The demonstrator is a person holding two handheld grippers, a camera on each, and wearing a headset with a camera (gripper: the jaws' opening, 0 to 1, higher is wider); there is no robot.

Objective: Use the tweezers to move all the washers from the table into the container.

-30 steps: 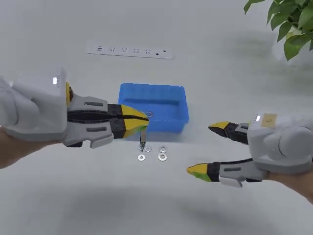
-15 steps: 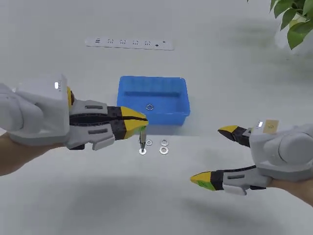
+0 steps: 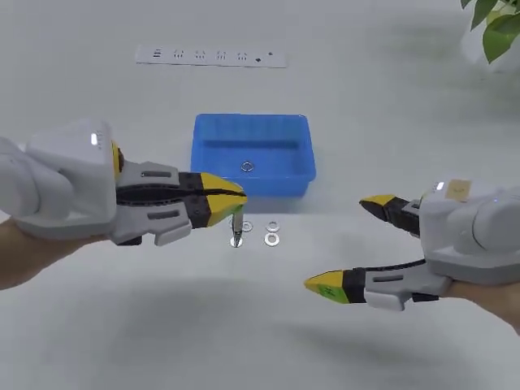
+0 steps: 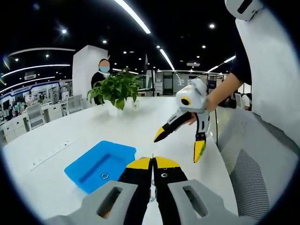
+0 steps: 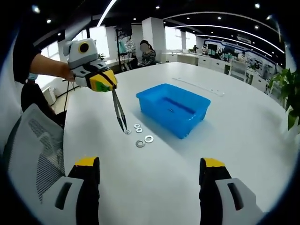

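Note:
My left gripper (image 3: 239, 197) is shut on a pair of metal tweezers (image 3: 236, 227) that hang down, their tips at the near-left one of several small steel washers (image 3: 272, 240) on the white table. The right gripper view shows the tweezers (image 5: 119, 112) touching down beside the washers (image 5: 149, 138). Just behind them stands the blue container (image 3: 302, 158) with one washer (image 3: 248, 167) inside. My right gripper (image 3: 341, 244) is open and holds nothing, low over the table to the right of the washers. The left gripper view has the shut jaws at the bottom and the container (image 4: 89, 166) at the left.
A white power strip (image 3: 211, 56) lies at the far side of the table (image 3: 162, 325). A green plant (image 3: 496, 28) stands at the back right. People and office chairs are in the background of the gripper views.
The head camera has tilted, so the whole picture has slid up. The tweezers' tips have come down from beside the far-left washer to the near-left one. My right gripper stays open.

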